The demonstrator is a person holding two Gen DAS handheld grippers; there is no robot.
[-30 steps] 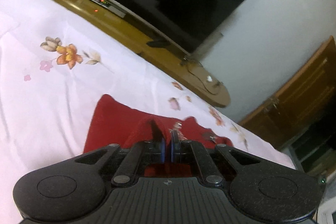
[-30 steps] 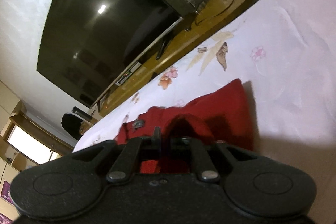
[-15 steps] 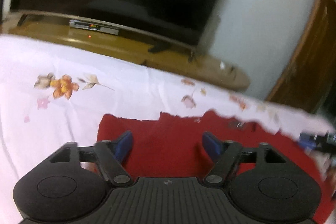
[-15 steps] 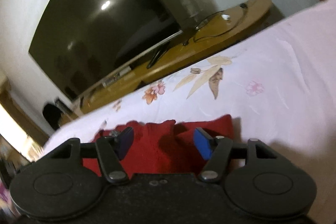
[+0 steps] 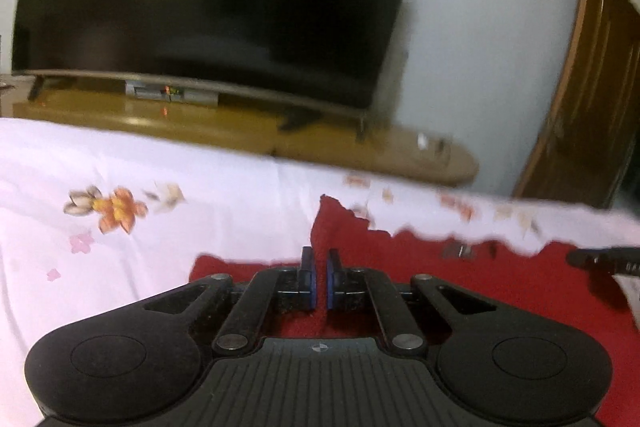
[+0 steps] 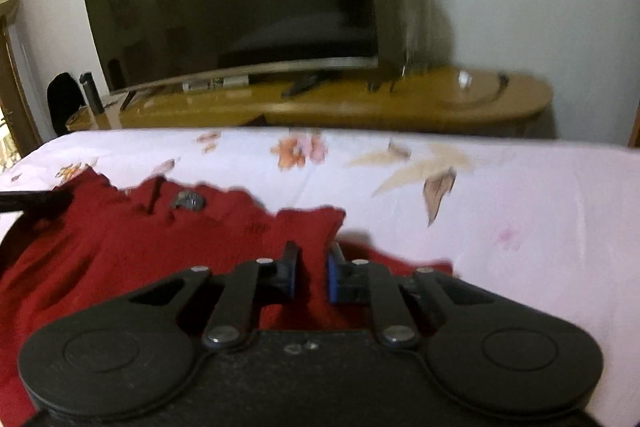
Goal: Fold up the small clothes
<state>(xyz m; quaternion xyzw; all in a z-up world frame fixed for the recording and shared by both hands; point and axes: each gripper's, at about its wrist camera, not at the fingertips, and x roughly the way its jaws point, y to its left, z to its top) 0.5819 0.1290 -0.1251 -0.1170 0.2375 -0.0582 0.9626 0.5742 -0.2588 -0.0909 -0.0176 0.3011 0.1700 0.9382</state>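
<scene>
While the red garment lies spread across the lower half of both frames on the flowered bed sheet, the left gripper pinches a raised ridge of its cloth, jaws nearly together. The right gripper likewise clamps a fold near the garment's edge. Folding looks barely begun; no neat fold shows.
</scene>
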